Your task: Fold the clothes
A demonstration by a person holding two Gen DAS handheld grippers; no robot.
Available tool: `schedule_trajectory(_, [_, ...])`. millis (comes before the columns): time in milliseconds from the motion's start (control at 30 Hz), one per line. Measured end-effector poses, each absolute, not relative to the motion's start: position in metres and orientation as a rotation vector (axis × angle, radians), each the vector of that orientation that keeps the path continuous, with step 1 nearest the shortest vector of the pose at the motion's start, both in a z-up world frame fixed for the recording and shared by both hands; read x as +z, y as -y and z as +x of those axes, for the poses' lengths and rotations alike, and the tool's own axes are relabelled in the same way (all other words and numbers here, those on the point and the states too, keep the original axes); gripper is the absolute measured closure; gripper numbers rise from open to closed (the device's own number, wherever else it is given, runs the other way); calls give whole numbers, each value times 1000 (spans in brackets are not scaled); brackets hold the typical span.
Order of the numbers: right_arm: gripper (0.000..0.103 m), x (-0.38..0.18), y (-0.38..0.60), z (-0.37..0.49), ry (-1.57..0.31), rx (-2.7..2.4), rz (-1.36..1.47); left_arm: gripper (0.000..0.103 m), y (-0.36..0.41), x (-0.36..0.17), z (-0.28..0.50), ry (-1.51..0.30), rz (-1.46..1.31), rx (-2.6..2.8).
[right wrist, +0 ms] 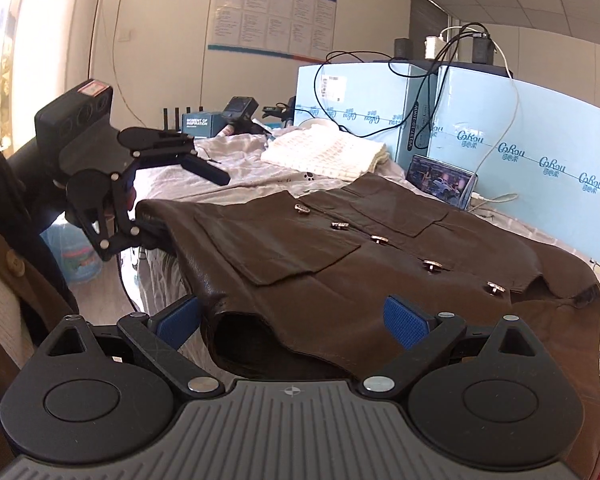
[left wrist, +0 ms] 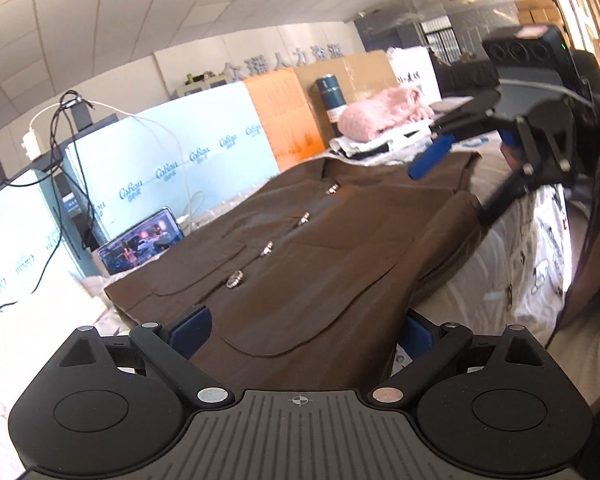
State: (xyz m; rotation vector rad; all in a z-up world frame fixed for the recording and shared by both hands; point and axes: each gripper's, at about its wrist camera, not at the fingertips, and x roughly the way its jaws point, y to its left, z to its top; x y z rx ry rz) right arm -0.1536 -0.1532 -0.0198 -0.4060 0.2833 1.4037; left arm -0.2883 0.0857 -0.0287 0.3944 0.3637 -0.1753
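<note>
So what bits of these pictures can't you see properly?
- Left wrist view: the brown jacket covers the space between the left claw pads, so its grip is unclear.
- Right wrist view: the jacket sleeve likewise hides the right claw opening.
- Right wrist view: wall poster text is too small.
- Left wrist view: phone screen picture is too small and blurry.
</note>
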Motion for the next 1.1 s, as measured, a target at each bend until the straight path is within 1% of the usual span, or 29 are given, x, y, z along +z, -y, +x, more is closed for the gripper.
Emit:
schedule_trajectory(200, [4, -35, 122, -167, -221, 1389, -555, 5, -94, -25, -280, -340, 352, -191])
schedule_trajectory(367, [7, -39, 101, -167, -159, 1367, -550, 5, -104, -28, -277, -332, 291, -227])
schedule_trajectory(433, [12, -38, 96, -166, -140, 1369, -538, 5, -105, -30, -277, -337, 293, -236])
schedule_trajectory(467, [12, -37, 94, -165, -135, 1365, -532, 5, -106, -31, -277, -340, 295, -241])
schedule_trajectory(567, [13, -32, 90, -155, -155, 1352, -480, 5, -105, -33, -280, -346, 317, -256])
schedule_trajectory(833, [13, -13, 83, -121, -313, 1297, -265, 5, -105, -36, -292, -353, 347, -249])
schedule_trajectory(933, [13, -9, 82, -113, -363, 1285, -213, 5, -98, -43, -291, -342, 415, -180])
schedule_trajectory(1033, [12, -9, 85, -115, -363, 1281, -216, 5, -99, -46, -288, -298, 458, -111])
schedule_trajectory(1100, [11, -11, 90, -120, -343, 1288, -243, 5, -108, -43, -286, -266, 413, -90])
